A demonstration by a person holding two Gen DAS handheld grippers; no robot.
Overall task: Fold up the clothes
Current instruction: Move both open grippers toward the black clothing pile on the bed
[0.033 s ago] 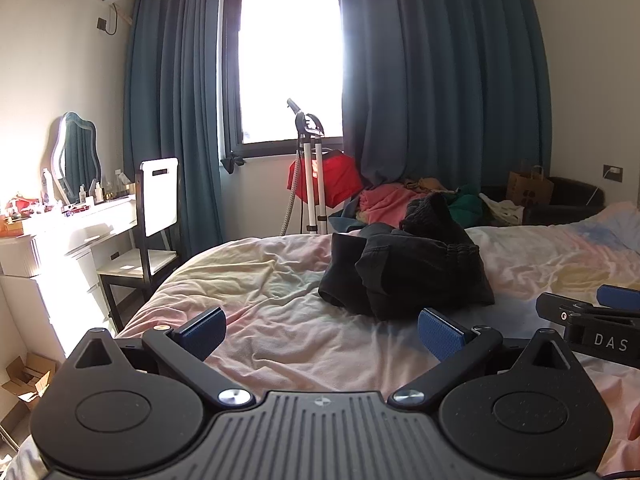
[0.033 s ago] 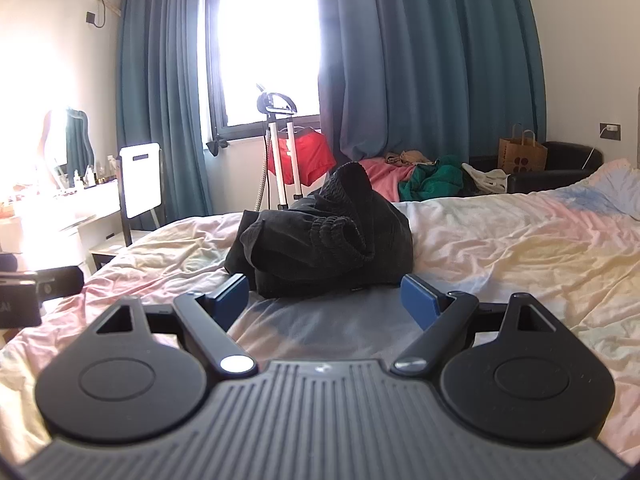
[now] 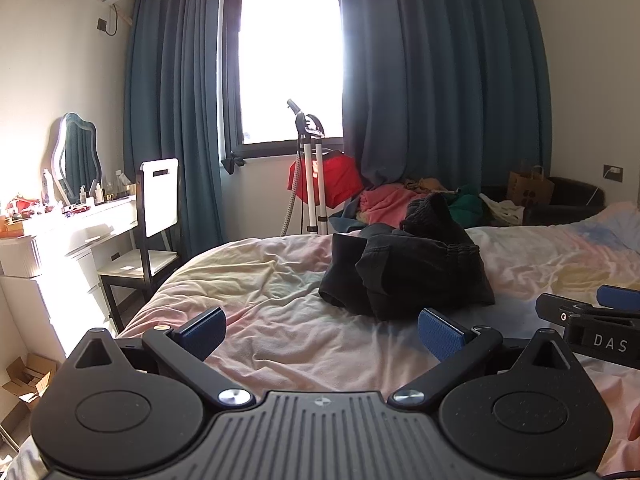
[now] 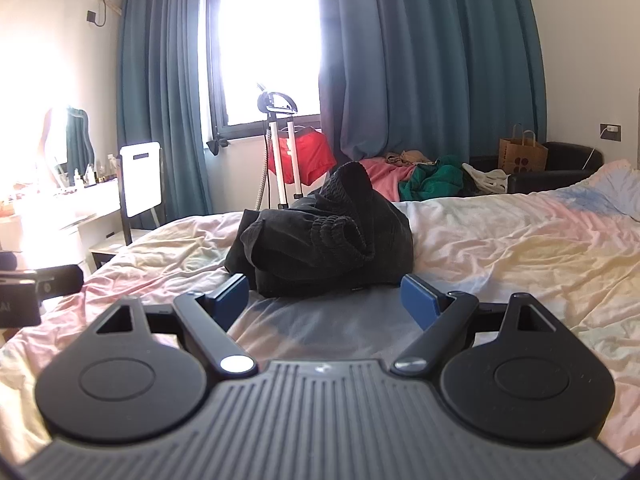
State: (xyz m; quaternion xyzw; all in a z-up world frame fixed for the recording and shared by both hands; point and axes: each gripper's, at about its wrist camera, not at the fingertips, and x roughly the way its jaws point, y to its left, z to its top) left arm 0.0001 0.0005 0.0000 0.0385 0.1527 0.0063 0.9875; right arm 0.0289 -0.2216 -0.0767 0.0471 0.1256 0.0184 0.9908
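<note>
Black garment (image 4: 320, 240) mid-bed (image 4: 520, 248) — claws wide, empty

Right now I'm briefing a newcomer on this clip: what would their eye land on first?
Probably the crumpled black garment, heaped on the pastel bedsheet mid-bed, directly ahead of the right tongs, which stand open and empty. Behind it, the bright window glares between dark blue curtains. The left tongs, also open, hover over bare sheet left of the heap.

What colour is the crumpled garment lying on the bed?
Black garment, clearest in the right wrist view, bunched on the pastel bed sheet.
</note>
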